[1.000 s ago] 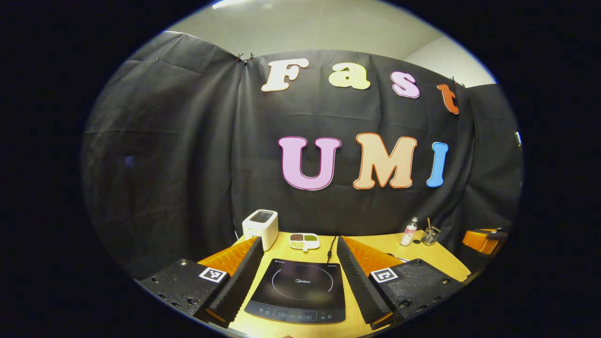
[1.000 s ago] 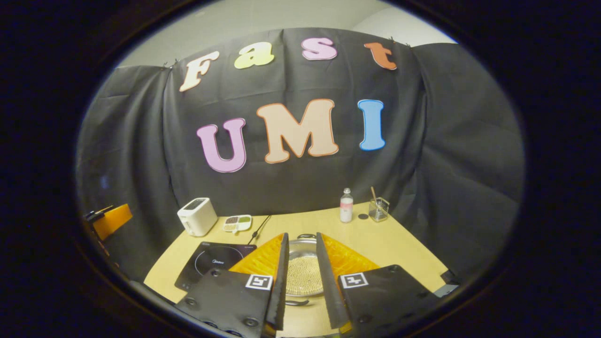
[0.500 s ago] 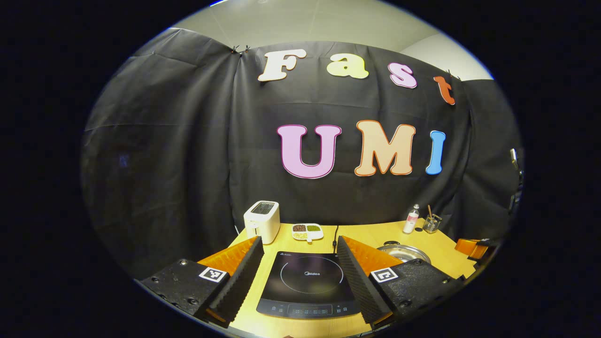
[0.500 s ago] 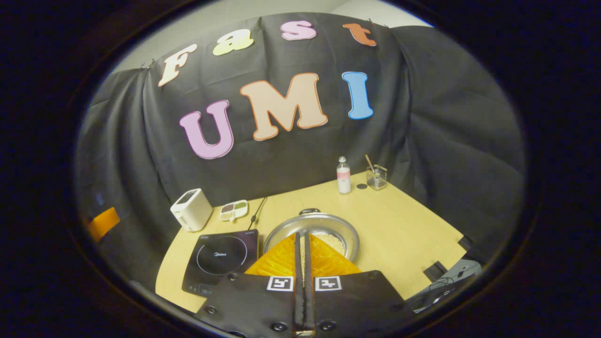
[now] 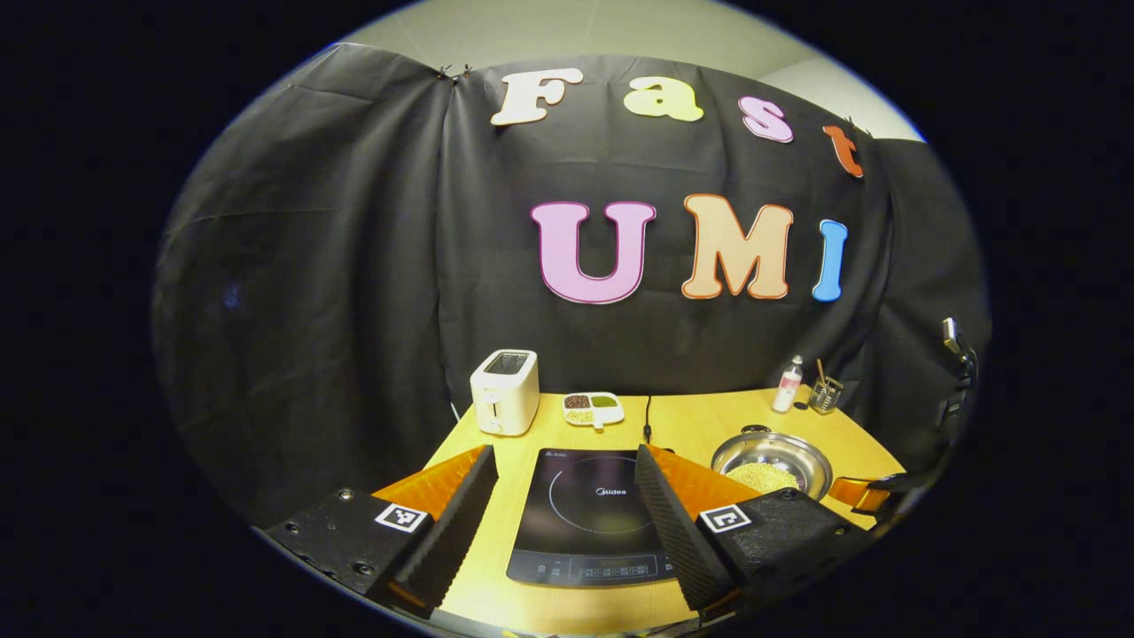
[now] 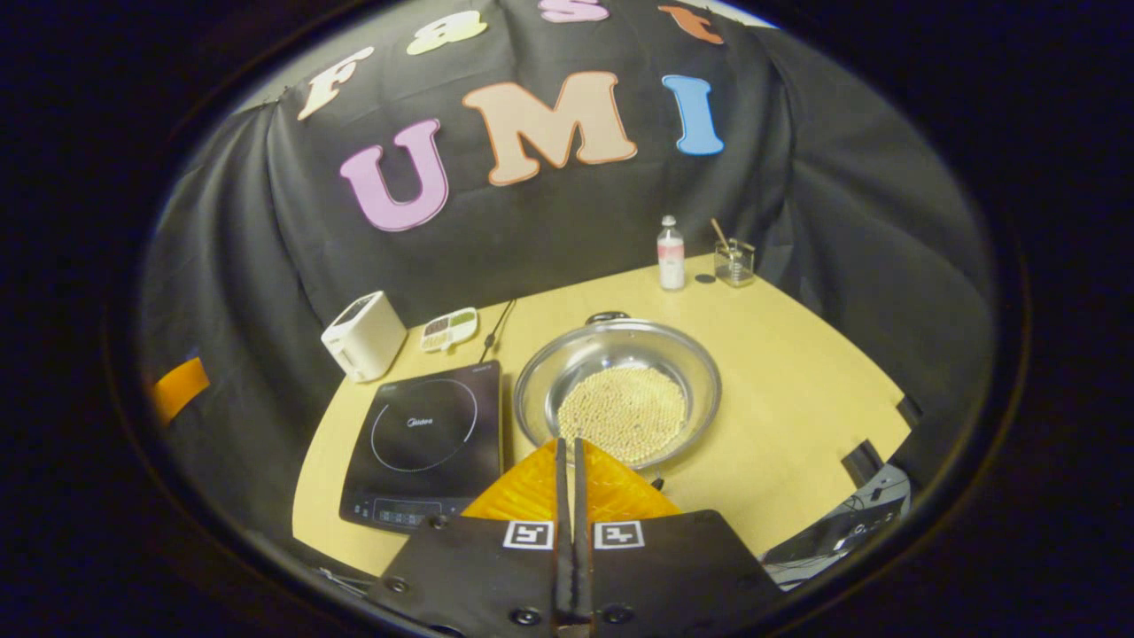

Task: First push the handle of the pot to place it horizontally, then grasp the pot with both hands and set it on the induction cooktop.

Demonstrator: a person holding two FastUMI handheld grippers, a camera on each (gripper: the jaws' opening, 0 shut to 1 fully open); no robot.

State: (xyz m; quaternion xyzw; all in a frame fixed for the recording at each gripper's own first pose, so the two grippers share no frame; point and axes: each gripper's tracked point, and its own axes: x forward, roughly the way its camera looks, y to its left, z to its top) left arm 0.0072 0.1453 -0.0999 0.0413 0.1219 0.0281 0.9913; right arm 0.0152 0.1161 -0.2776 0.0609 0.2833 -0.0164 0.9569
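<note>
Left gripper view. The left tool point(image 5: 565, 483) is held above the near edge of the desk point(image 5: 709, 424), its fingers spread wide with nothing between them; between the fingers lies the induction cooktop point(image 5: 595, 518), bare of any vessel. The pot point(image 5: 772, 462) stands on the desk just right of the cooktop, apart from it, with pale round grains inside. Behind stand a toaster point(image 5: 505, 391), a sectioned dish point(image 5: 594, 408), a bottle point(image 5: 787, 385) and a glass point(image 5: 824, 395), all well clear of the working area.

Right gripper view. The right tool point(image 6: 567, 450) has its fingers drawn together to a thin slit, gripping nothing, its tip just before the pot's near rim. A closed tip suits pushing rather than grasping, so this posture probably serves the handle-pushing step. The pot point(image 6: 620, 390) sits beside the cooktop point(image 6: 430, 439), not on it. One dark handle point(image 6: 608, 316) shows at the far rim; the near one is largely hidden behind the fingers, so its orientation cannot be told.
</note>
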